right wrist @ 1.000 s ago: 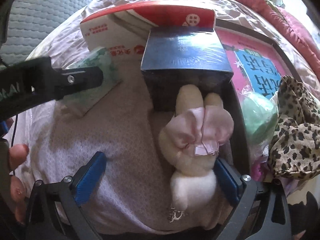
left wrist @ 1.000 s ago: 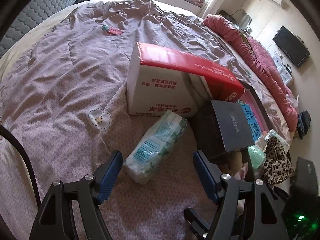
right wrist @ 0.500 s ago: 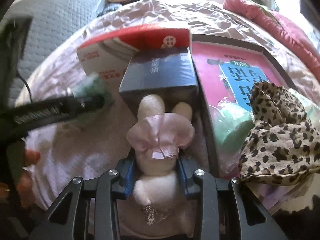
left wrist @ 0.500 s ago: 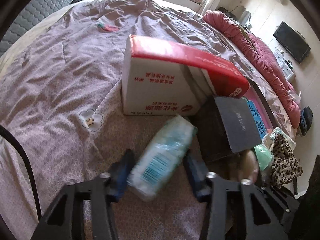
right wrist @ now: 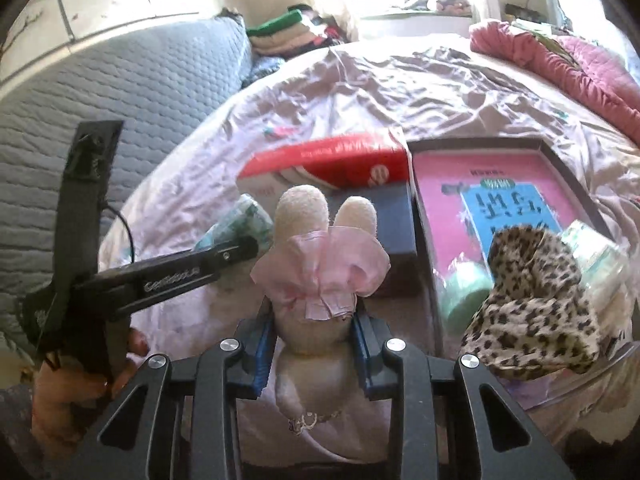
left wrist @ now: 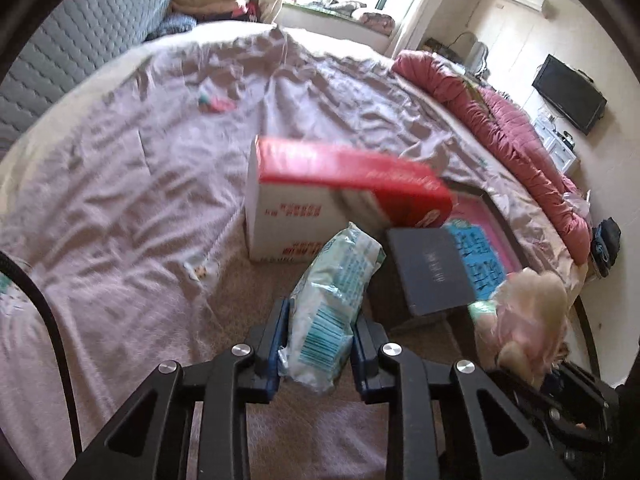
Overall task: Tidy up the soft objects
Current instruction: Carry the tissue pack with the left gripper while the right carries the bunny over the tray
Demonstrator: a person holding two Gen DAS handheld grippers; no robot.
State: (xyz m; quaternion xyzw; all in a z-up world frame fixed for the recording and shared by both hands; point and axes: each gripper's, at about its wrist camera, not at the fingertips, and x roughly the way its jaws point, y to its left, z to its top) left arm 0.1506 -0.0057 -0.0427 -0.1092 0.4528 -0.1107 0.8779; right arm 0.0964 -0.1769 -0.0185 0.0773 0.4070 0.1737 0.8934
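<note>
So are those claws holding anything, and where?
Left claw grips the tissue pack near its lower end; right claw clamps the plush bunny around its body, below the pink bow.

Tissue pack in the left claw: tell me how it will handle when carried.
The tissue pack likely squashes: it bulges around the left claw. Its free end sticks out unsupported, so it may droop. The plastic wrapper looks glossy, perhaps slippery.

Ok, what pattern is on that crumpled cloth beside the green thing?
Leopard print, dark spots on tan. The cloth shows best in the right wrist view.
</note>
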